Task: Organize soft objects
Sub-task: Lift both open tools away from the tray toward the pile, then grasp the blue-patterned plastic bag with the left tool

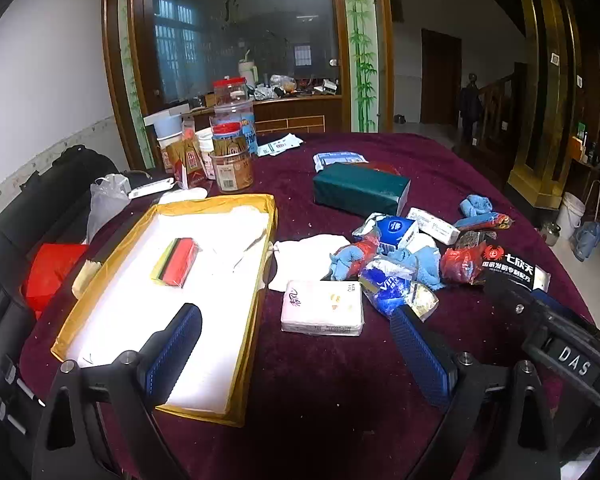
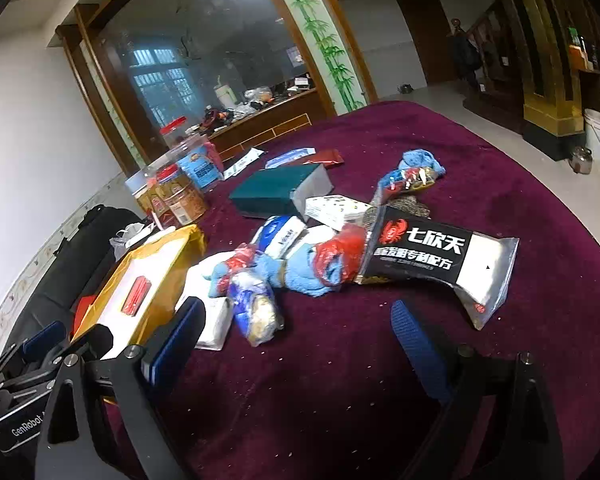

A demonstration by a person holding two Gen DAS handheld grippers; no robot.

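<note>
My left gripper (image 1: 296,340) hovers open over the maroon tablecloth (image 1: 340,420), and a white tissue pack (image 1: 322,307) lies just ahead between its blue fingers. To its left is a yellow box (image 1: 260,280) lined in white, holding a striped sponge pack (image 1: 176,260). A heap of soft things lies to the right: blue cloths (image 1: 420,260), a blue-and-white bag (image 1: 388,288) and a black pouch (image 1: 508,266). My right gripper (image 2: 296,332) is open and empty, a little short of the black pouch (image 2: 420,252) and the blue cloth (image 2: 300,274).
A dark green tissue box (image 1: 360,188) lies behind the heap. Plastic jars (image 1: 232,160) and cartons stand at the back left. A dark chair with a red bag (image 1: 48,272) flanks the table's left edge. The right gripper's body crowds the left wrist view's right side.
</note>
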